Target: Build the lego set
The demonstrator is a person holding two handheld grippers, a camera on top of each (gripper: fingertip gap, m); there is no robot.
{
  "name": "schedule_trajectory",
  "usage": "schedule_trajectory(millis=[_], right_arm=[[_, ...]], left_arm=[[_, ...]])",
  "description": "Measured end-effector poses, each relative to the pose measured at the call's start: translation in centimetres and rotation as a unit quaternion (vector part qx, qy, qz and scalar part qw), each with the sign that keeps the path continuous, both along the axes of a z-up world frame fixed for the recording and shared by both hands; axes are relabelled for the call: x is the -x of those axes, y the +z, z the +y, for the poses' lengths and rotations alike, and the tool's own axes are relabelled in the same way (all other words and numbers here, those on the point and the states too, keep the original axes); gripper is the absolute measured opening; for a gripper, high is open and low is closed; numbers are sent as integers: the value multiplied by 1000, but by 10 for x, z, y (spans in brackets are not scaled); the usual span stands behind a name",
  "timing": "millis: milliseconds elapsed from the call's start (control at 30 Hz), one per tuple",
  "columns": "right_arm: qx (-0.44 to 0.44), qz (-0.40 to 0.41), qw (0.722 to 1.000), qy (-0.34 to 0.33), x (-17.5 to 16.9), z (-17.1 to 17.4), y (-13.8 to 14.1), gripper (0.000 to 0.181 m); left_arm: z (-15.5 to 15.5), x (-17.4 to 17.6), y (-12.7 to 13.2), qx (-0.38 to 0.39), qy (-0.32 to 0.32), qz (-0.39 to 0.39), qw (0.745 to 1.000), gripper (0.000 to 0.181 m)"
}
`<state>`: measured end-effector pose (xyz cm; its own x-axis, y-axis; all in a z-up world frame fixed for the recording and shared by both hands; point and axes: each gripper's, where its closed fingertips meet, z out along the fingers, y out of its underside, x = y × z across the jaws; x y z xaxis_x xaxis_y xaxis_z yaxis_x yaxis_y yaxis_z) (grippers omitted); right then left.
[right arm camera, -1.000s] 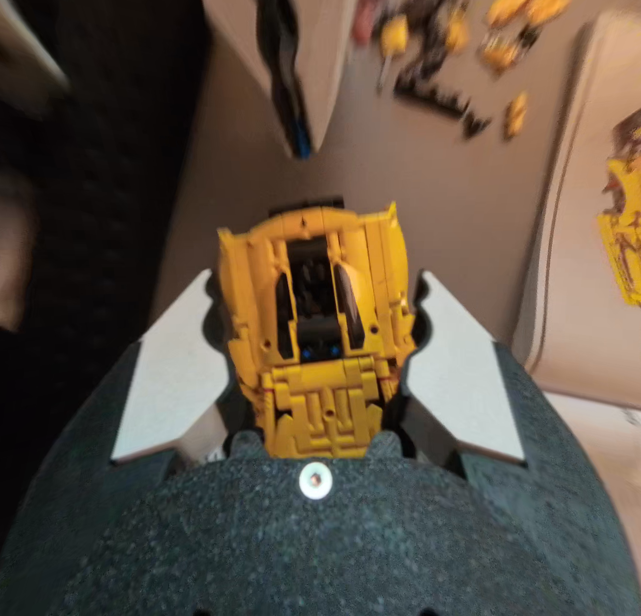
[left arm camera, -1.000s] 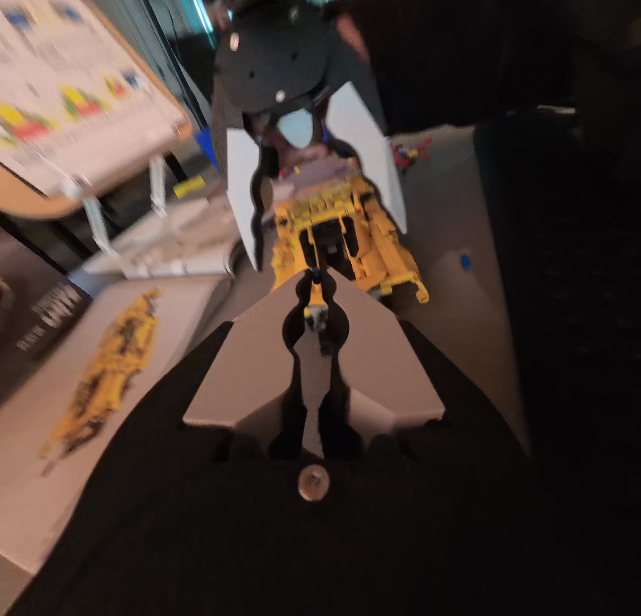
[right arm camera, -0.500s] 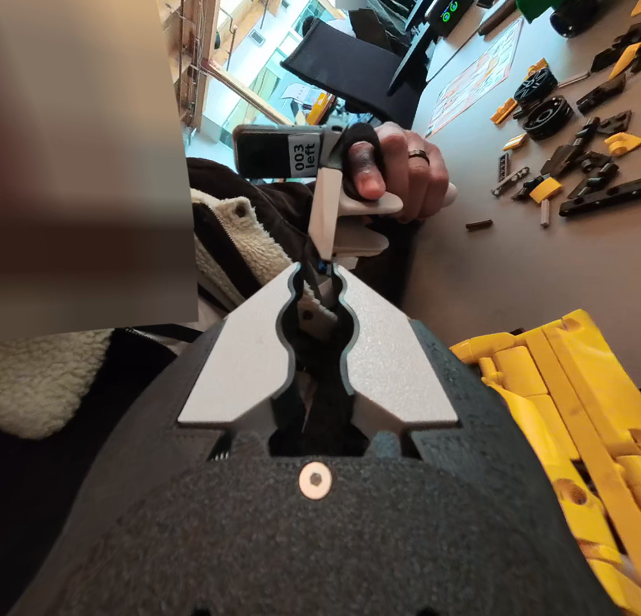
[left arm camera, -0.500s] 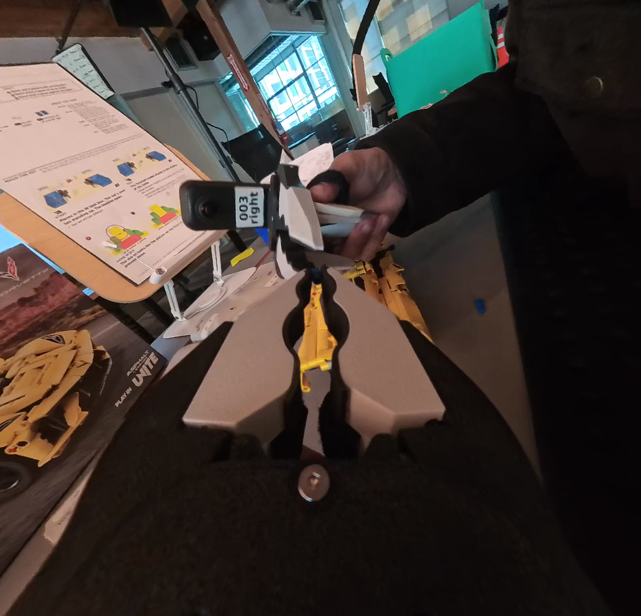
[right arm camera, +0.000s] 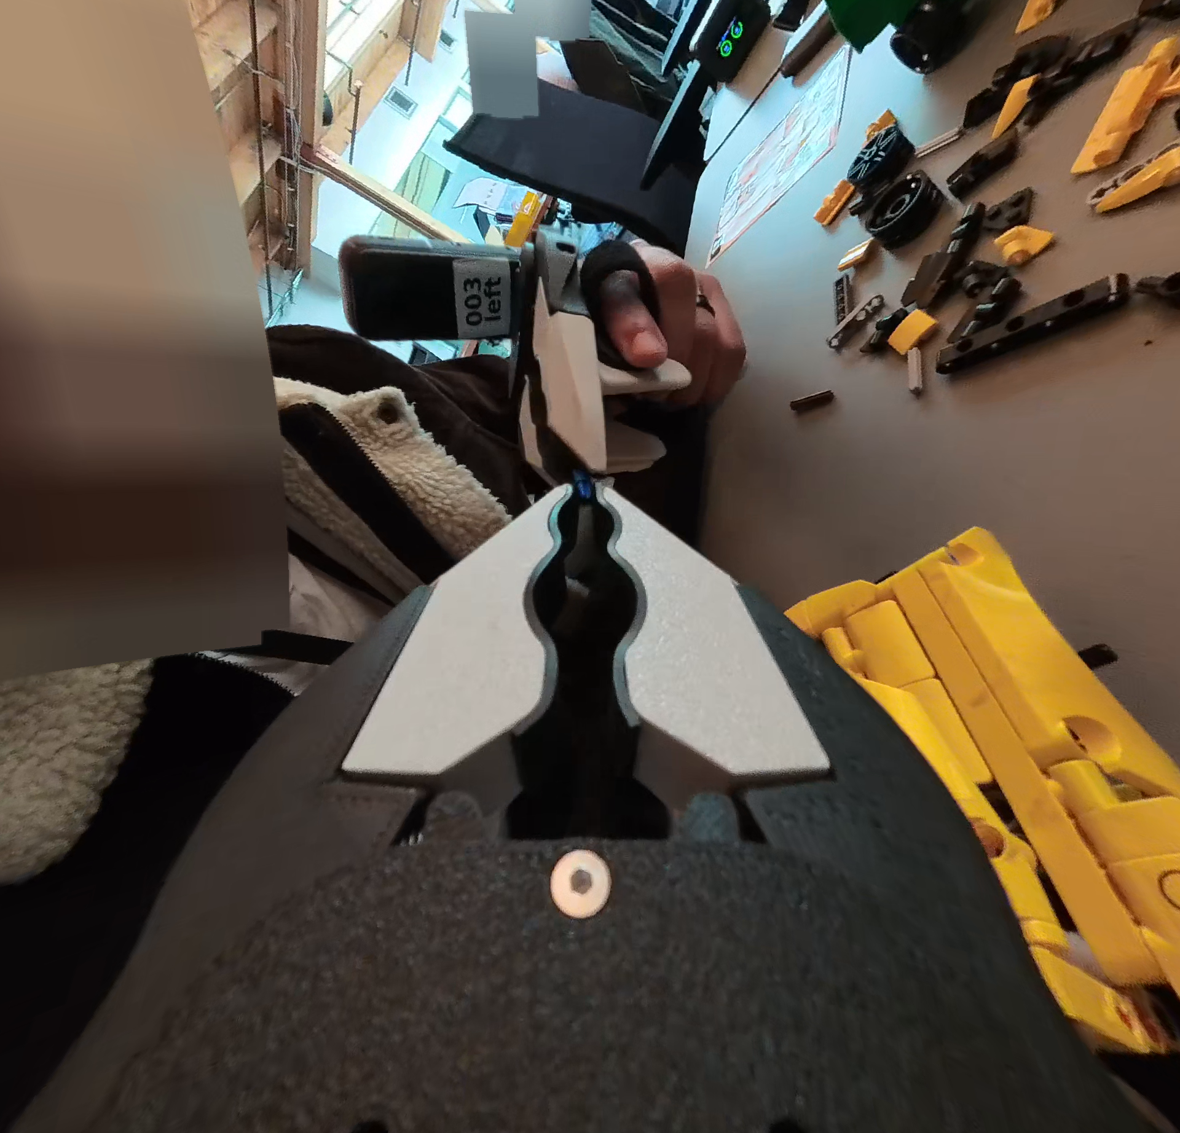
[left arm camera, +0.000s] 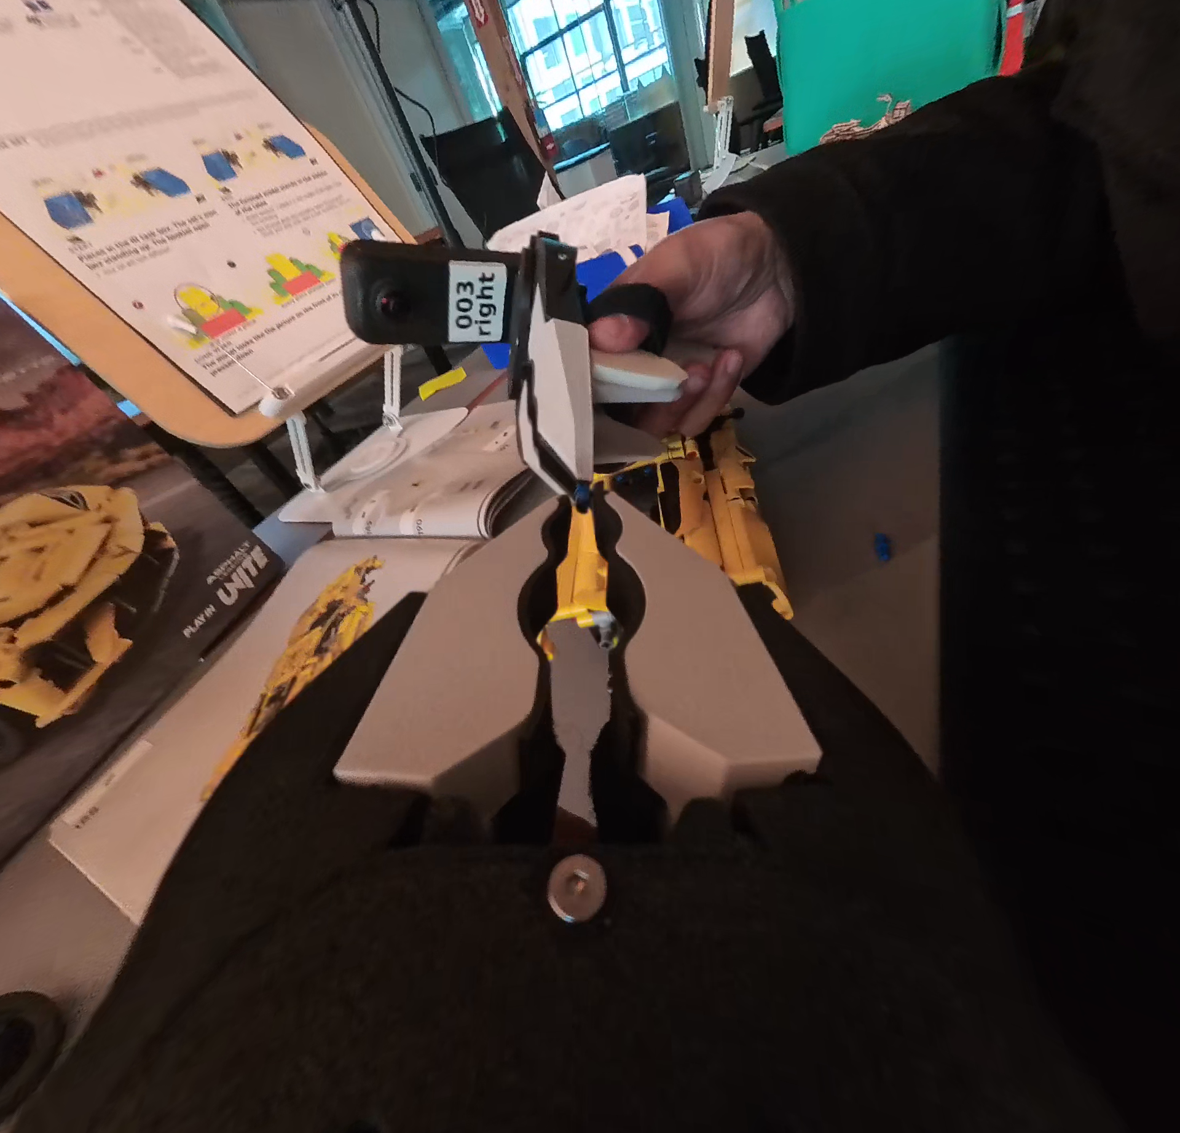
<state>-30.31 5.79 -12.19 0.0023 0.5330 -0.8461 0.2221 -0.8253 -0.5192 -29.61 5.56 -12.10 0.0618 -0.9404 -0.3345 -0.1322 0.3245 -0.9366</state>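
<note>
My left gripper (left arm camera: 582, 515) is shut on a narrow yellow lego piece (left arm camera: 581, 566) that stands between its pads, with a small blue pin (left arm camera: 580, 494) at its far tip. My right gripper (right arm camera: 582, 493) meets it tip to tip and is shut on that blue pin (right arm camera: 582, 488); in the left wrist view its fingers (left arm camera: 562, 413) come down from above onto the pin. The left gripper's fingers (right arm camera: 571, 400) show beyond in the right wrist view. The yellow car model (left arm camera: 721, 515) lies on the table behind, and also shows at the right of the right wrist view (right arm camera: 996, 732).
An open instruction booklet (left arm camera: 408, 496), a set box with a car picture (left arm camera: 96, 560) and a tilted instruction board (left arm camera: 159, 208) stand at the left. A loose blue piece (left arm camera: 881, 547) lies on the table. Several loose black and yellow parts (right arm camera: 958, 240) lie at the far right. The grippers are tip to tip, or close to it.
My right gripper, open around the yellow car model a second ago, left it, rose and shut on the blue pin. My left gripper kept the yellow piece and lifted it.
</note>
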Motion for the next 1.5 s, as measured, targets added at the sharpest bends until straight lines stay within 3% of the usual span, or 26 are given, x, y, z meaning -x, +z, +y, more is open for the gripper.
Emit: schedule_trajectory(millis=[267, 400, 467, 600, 800, 900, 1033, 1133, 1300, 1500], right_arm=[[-19, -56, 998, -23, 4, 6, -15, 3], [-132, -98, 985, -51, -12, 23, -13, 11], [-204, -131, 968, -59, -28, 32, -12, 15], [-325, -250, 909, -76, -78, 54, -22, 25], [-296, -294, 902, -112, -146, 50, -32, 52], [-294, -330, 883, -157, -185, 49, -41, 58], [-251, -331, 886, -207, -218, 42, -55, 59], [-226, -325, 892, -220, -231, 34, -66, 64], [-203, -326, 894, -229, -240, 29, -81, 92], [-129, -273, 927, -221, -227, 22, -90, 103]], left_arm=[[6, 4, -16, -11, 31, 73, 997, 3], [15, 13, -49, 86, 17, 124, 988, 4], [19, 15, -63, 121, 6, 140, 983, 4], [19, 7, -76, 88, -23, 176, 980, 4], [22, -5, -96, 84, -52, 226, 969, 4], [21, -8, -97, 92, -63, 223, 968, 4], [24, -12, -98, 96, -60, 220, 969, 4], [25, -12, -98, 99, -63, 220, 968, 4], [25, -12, -98, 94, -64, 221, 969, 4], [26, -12, -105, 80, -60, 239, 966, 4]])
